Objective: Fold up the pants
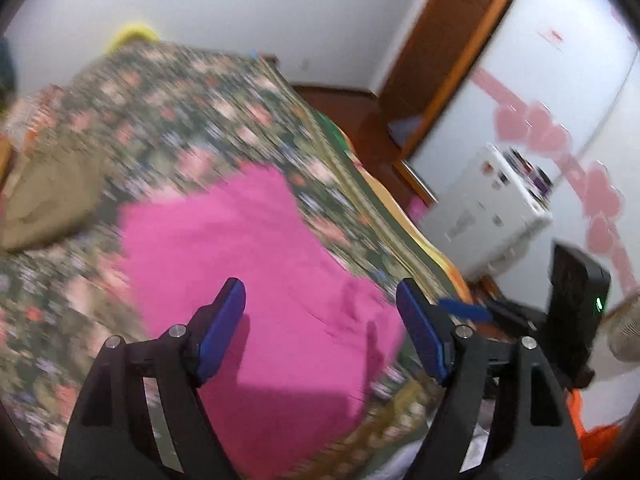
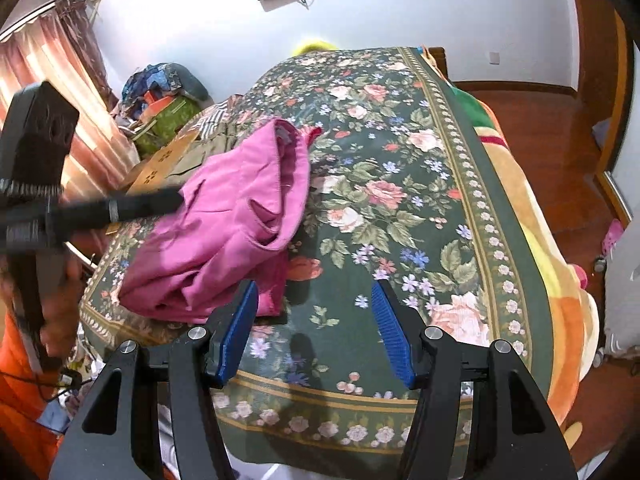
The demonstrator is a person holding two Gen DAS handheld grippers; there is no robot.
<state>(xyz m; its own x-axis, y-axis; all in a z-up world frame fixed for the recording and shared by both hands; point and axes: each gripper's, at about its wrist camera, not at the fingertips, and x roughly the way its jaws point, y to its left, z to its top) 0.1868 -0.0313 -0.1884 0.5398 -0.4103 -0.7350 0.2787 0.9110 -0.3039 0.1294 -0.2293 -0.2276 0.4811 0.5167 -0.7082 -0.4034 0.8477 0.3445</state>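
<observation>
A: How do the tongs stand?

B: The left gripper (image 1: 320,300), black with blue ribbed pads, has its jaws spread wide with nothing between them. It hangs over the bright pink cotton pants (image 1: 256,272), which fill the gap between its fingers. Whether the pads touch the cloth I cannot tell; that view is smeared with motion blur.

A: And the other one?

B: The right gripper (image 2: 316,300) is just as wide and equally empty, poised above the dark green floral bedspread (image 2: 400,208) near the bed's near edge. Its left blue pad (image 2: 240,320) sits just beside the lower edge of the pants (image 2: 236,216).

A: Where do the pants lie?

B: In a rumpled heap on the left part of the bedspread, waistband opening toward the far end, folds piled loosely.

A: The pose of the left tool?

B: From the right wrist view, the left gripper (image 2: 160,202) comes in from the left edge, lying nearly level, its black tip at the upper left side of the heap. The tip's end is hidden against the cloth.

A: Anything else hard to read?

B: A khaki garment (image 1: 48,200) lies beyond the pants, blurred. An orange sleeve (image 2: 16,392) is cut off at the lower left corner.
</observation>
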